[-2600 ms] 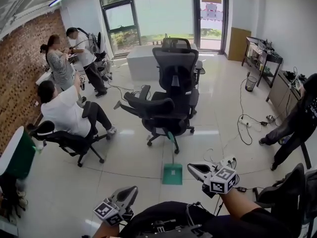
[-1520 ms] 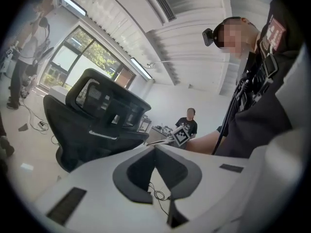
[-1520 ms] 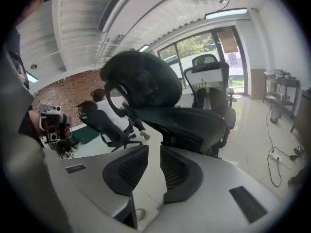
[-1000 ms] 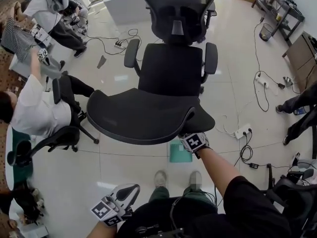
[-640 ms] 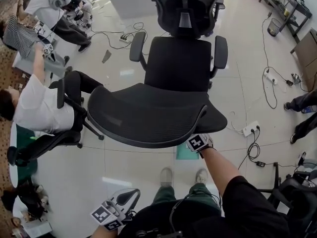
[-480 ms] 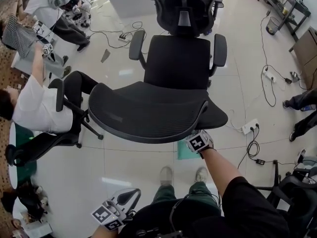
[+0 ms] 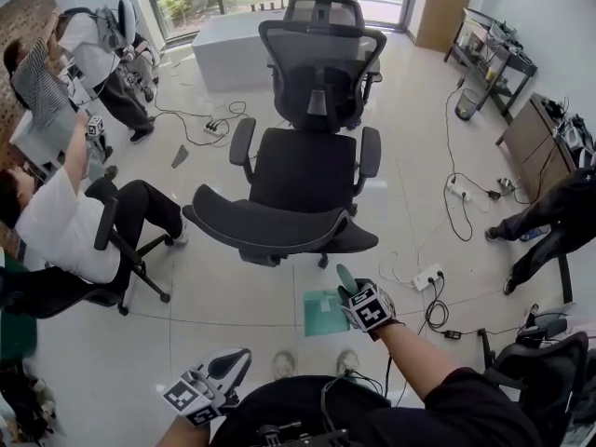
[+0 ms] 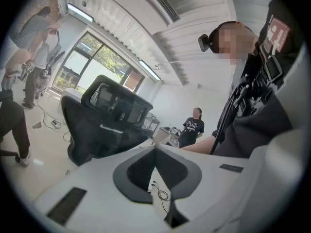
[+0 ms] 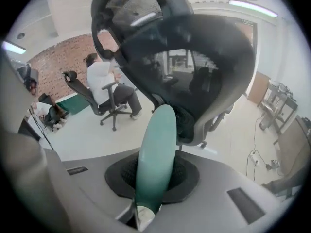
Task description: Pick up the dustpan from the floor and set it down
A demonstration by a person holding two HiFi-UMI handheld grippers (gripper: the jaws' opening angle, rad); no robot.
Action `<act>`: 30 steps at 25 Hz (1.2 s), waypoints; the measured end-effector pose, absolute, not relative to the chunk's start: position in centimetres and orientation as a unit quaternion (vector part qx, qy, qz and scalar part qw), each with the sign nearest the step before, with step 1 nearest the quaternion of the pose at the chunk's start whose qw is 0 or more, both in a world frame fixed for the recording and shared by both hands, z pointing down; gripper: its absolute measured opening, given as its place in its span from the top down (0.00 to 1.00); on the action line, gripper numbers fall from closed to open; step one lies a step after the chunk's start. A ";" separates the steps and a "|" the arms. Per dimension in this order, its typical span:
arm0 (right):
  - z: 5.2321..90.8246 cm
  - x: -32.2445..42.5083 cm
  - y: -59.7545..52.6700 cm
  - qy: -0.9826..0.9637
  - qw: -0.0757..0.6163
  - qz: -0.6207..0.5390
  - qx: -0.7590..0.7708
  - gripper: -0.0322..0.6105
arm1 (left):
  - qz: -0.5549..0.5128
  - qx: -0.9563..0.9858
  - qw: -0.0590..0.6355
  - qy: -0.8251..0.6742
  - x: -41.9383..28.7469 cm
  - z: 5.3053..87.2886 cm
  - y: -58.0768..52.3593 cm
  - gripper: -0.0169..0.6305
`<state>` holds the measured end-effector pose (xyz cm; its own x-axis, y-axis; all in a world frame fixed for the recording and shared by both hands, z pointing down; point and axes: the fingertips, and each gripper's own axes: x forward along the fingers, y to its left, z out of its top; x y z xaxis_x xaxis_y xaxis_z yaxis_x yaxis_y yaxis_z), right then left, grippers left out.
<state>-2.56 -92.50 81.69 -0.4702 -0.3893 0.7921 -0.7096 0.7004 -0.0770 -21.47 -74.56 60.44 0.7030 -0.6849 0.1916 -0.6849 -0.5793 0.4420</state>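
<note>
The dustpan [image 7: 323, 313] is green, with a flat square pan and a long rounded handle [image 7: 346, 277]. My right gripper [image 7: 352, 291] is shut on that handle, and the pan hangs below it, just above the floor tiles in front of my feet. The right gripper view shows the green handle [image 9: 156, 149] standing up between the dark pads [image 9: 185, 174] of my right gripper [image 9: 154, 178]. My left gripper [image 7: 233, 363] sits low at the left near my body. In its own view the left gripper [image 8: 155, 148] has its tips touching, with nothing between them.
A black mesh office chair [image 7: 298, 184] stands just beyond the dustpan, with another chair behind it. A seated person [image 7: 56, 222] and standing people [image 7: 93, 54] are at the left. A power strip and cables [image 7: 426, 277] lie at the right, near another person [image 7: 549, 222].
My right gripper and the dustpan have come out from under the chair's seat edge and risen. The head view has lifted and pulled back from the chair. The left gripper has risen slightly.
</note>
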 end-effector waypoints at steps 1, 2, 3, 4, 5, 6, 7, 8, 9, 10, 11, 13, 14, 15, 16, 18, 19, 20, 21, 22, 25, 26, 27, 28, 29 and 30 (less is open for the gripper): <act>79.1 -1.9 -91.4 -0.836 0.390 0.198 0.331 0.85 | -0.006 0.892 0.239 -0.384 -21.1 59.0 -74.0 0.95; 76.9 -1.2 -90.5 -0.839 0.385 0.193 0.333 0.85 | -0.013 0.895 0.229 -0.382 -20.6 57.7 -73.6 0.95; 75.0 -0.6 -89.7 -0.841 0.381 0.190 0.335 0.85 | -0.020 0.898 0.219 -0.380 -20.2 56.5 -73.2 0.95; 73.3 -0.1 -88.9 -0.842 0.378 0.187 0.336 0.85 | -0.026 0.902 0.210 -0.377 -19.9 55.6 -72.8 0.95; 71.7 0.3 -88.1 -0.843 0.375 0.184 0.338 0.85 | -0.030 0.905 0.202 -0.374 -19.5 54.7 -72.3 0.95; 70.2 0.6 -87.4 -0.845 0.372 0.182 0.339 0.85 | -0.033 0.908 0.195 -0.370 -19.2 54.0 -71.8 0.95; 68.8 0.7 -86.6 -0.847 0.368 0.180 0.339 0.85 | -0.034 0.911 0.188 -0.367 -18.8 53.2 -71.3 0.95; 67.3 0.9 -85.8 -0.850 0.363 0.177 0.338 0.85 | -0.033 0.914 0.180 -0.363 -18.5 52.4 -70.7 0.95; 65.8 1.0 -85.0 -0.853 0.359 0.174 0.336 0.85 | -0.033 0.916 0.173 -0.360 -18.1 51.7 -70.2 0.95; 64.4 1.3 -84.3 -0.856 0.358 0.169 0.332 0.85 | -0.033 0.918 0.165 -0.358 -17.8 50.9 -69.8 0.95; 63.1 1.6 -83.7 -0.858 0.358 0.164 0.329 0.85 | -0.035 0.920 0.158 -0.357 -17.6 50.2 -69.5 0.95; 60.5 2.4 -82.9 -0.860 0.357 0.158 0.328 0.85 | -0.038 0.922 0.150 -0.355 -17.0 49.1 -68.9 0.95; 59.4 2.7 -82.5 -0.861 0.355 0.157 0.329 0.85 | -0.039 0.923 0.148 -0.353 -16.7 48.7 -68.6 0.95; 58.5 3.1 -82.2 -0.861 0.353 0.158 0.331 0.85 | -0.039 0.924 0.146 -0.351 -16.5 48.4 -68.2 0.95; 57.8 3.4 -81.9 -0.861 0.351 0.159 0.333 0.85 | -0.040 0.925 0.142 -0.349 -16.3 48.1 -68.0 0.95; 56.4 3.9 -81.6 -0.860 0.346 0.159 0.339 0.85 | -0.042 0.928 0.134 -0.346 -15.9 47.5 -67.7 0.95; 55.9 4.1 -81.5 -0.860 0.344 0.159 0.342 0.85 | -0.043 0.929 0.131 -0.344 -15.8 47.3 -67.7 0.95; 55.4 4.3 -81.5 -0.860 0.341 0.159 0.346 0.85 | -0.044 0.930 0.129 -0.343 -15.6 47.1 -67.7 0.95; 54.9 4.6 -81.5 -0.859 0.338 0.159 0.349 0.85 | -0.046 0.930 0.127 -0.341 -15.5 46.9 -67.6 0.95; 54.4 4.8 -81.4 -0.859 0.336 0.159 0.353 0.85 | -0.047 0.931 0.124 -0.340 -15.4 46.7 -67.5 0.95; 53.1 5.4 -81.0 -0.857 0.329 0.157 0.363 0.85 | -0.051 0.932 0.116 -0.338 -15.2 45.9 -67.1 0.95; 52.7 5.5 -80.9 -0.857 0.327 0.155 0.366 0.85 | -0.052 0.932 0.113 -0.340 -15.3 45.8 -66.9 0.95; 52.4 5.7 -80.7 -0.858 0.326 0.153 0.367 0.85 | -0.054 0.931 0.113 -0.342 -15.3 45.6 -66.8 0.95; 52.1 5.8 -80.6 -0.858 0.326 0.150 0.368 0.85 | -0.056 0.930 0.115 -0.346 -15.4 45.6 -66.8 0.95; 52.0 5.9 -80.4 -0.858 0.326 0.147 0.369 0.85 | -0.058 0.928 0.117 -0.350 -15.6 45.6 -66.8 0.95; 51.8 6.0 -80.3 -0.858 0.327 0.145 0.370 0.85 | -0.059 0.926 0.119 -0.353 -15.7 45.6 -66.8 0.95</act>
<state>6.02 -80.29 51.81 -0.5129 -0.5395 0.6677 -0.7286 0.6849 -0.0063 -15.74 -66.75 45.55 0.7434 -0.6683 -0.0254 -0.6404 -0.7223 0.2613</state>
